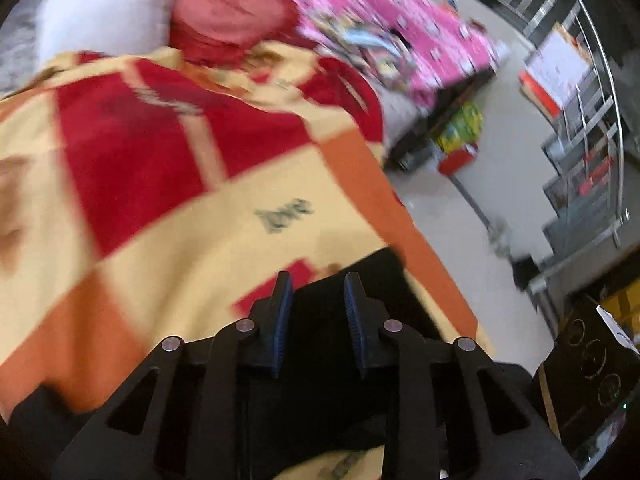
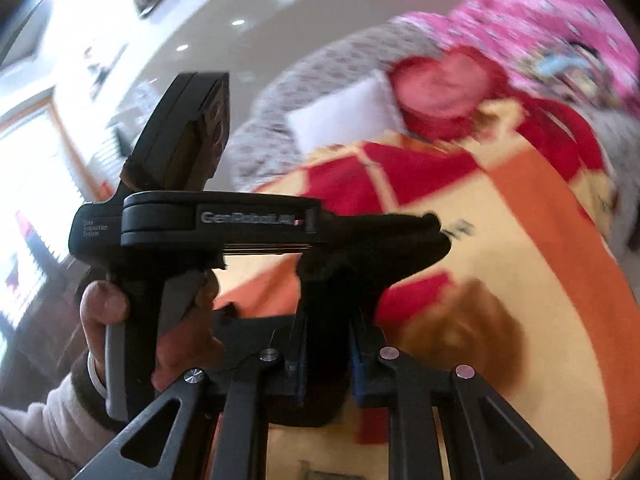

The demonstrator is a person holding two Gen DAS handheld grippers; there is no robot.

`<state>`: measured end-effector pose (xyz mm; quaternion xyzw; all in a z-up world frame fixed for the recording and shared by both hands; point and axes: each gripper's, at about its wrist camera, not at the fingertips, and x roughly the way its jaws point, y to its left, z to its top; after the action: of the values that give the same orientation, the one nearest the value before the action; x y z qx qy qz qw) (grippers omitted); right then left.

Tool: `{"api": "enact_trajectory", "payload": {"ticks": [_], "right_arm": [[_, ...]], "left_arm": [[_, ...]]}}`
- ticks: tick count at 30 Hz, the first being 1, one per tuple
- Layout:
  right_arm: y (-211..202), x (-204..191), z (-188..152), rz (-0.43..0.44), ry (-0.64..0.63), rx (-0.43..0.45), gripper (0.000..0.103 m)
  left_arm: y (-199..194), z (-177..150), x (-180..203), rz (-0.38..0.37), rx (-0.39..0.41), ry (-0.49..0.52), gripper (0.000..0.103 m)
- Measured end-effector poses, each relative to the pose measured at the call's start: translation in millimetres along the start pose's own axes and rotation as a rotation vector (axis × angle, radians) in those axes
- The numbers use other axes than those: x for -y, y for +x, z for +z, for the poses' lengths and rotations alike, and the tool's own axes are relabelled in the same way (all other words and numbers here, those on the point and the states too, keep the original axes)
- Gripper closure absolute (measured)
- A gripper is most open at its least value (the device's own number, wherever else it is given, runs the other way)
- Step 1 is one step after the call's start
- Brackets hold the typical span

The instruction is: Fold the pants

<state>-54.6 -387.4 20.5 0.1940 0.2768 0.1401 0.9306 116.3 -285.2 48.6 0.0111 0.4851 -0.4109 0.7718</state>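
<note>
Both hand-held grippers pinch the black pants (image 1: 320,320): the left hand-held gripper (image 1: 318,292) and right hand-held gripper (image 2: 325,344) each clamp cloth, which hangs between them above the blanket (image 1: 180,220), stretched from one to the other.

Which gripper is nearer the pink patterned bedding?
Right, probably. The right gripper, gripping the black pants, has the pink patterned bedding ahead to its right; the left gripper sits on its other side, farther off.
</note>
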Motion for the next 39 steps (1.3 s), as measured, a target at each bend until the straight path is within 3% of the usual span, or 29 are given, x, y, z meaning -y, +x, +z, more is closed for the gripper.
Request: {"api": "enact_trajectory", "payload": {"ticks": [2, 5, 7, 9, 10, 11, 15, 17, 19, 22, 25, 27, 29, 32, 34, 35, 36, 39], "right_arm": [[12, -24, -1, 0.056, -0.050, -0.021, 0.087], [43, -60, -12, 0.148, -0.110, -0.093, 0.087], [75, -82, -29, 0.211, -0.135, -0.186, 0.087], [111, -97, -46, 0.234, -0.148, -0.306, 0.082], [128, -105, -56, 0.221, -0.171, -0.371, 0.071], [135, -111, -62, 0.223, -0.186, -0.413, 0.067], [103, -110, -50, 0.311, -0.173, -0.343, 0.064], [86, -94, -37, 0.275, -0.139, -0.275, 0.064], [77, -74, -24, 0.163, -0.127, -0.215, 0.064], [87, -49, -17, 0.007, -0.093, -0.224, 0.064], [101, -41, -17, -0.022, -0.100, -0.244, 0.064], [110, -48, -21, -0.009, -0.127, -0.257, 0.064], [121, -53, -25, -0.039, -0.150, -0.278, 0.064], [128, -55, -27, -0.069, -0.155, -0.279, 0.064], [128, -57, -25, -0.075, -0.150, -0.280, 0.064], [125, -58, -24, -0.076, -0.151, -0.277, 0.064], [122, -61, -22, -0.077, -0.159, -0.273, 0.064], [120, -66, -21, -0.075, -0.176, -0.266, 0.064]], "left_arm": [[-38, -13, -31, 0.064, 0.052, -0.057, 0.078], [-83, -45, -79, 0.090, 0.096, -0.166, 0.077], [-103, -65, -99, 0.144, 0.121, -0.212, 0.077], [-121, -89, -116, 0.270, 0.147, -0.228, 0.077], [-126, -98, -121, 0.309, 0.151, -0.234, 0.077], [-129, -107, -125, 0.330, 0.146, -0.243, 0.077], [-133, -134, -130, 0.341, 0.127, -0.245, 0.077], [-129, -143, -128, 0.346, 0.125, -0.237, 0.073], [-119, -150, -125, 0.314, 0.109, -0.248, 0.067], [-107, -155, -120, 0.299, 0.088, -0.251, 0.066], [-94, -161, -119, 0.302, 0.069, -0.283, 0.060], [-82, -163, -123, 0.326, 0.062, -0.333, 0.047], [-70, -163, -124, 0.333, 0.047, -0.351, 0.045], [-60, -157, -115, 0.374, 0.077, -0.302, 0.045], [-54, -150, -112, 0.364, 0.080, -0.273, 0.055], [-53, -147, -113, 0.355, 0.081, -0.275, 0.074], [-54, -142, -114, 0.346, 0.081, -0.277, 0.080], [-61, -137, -115, 0.370, 0.106, -0.261, 0.083]]}}
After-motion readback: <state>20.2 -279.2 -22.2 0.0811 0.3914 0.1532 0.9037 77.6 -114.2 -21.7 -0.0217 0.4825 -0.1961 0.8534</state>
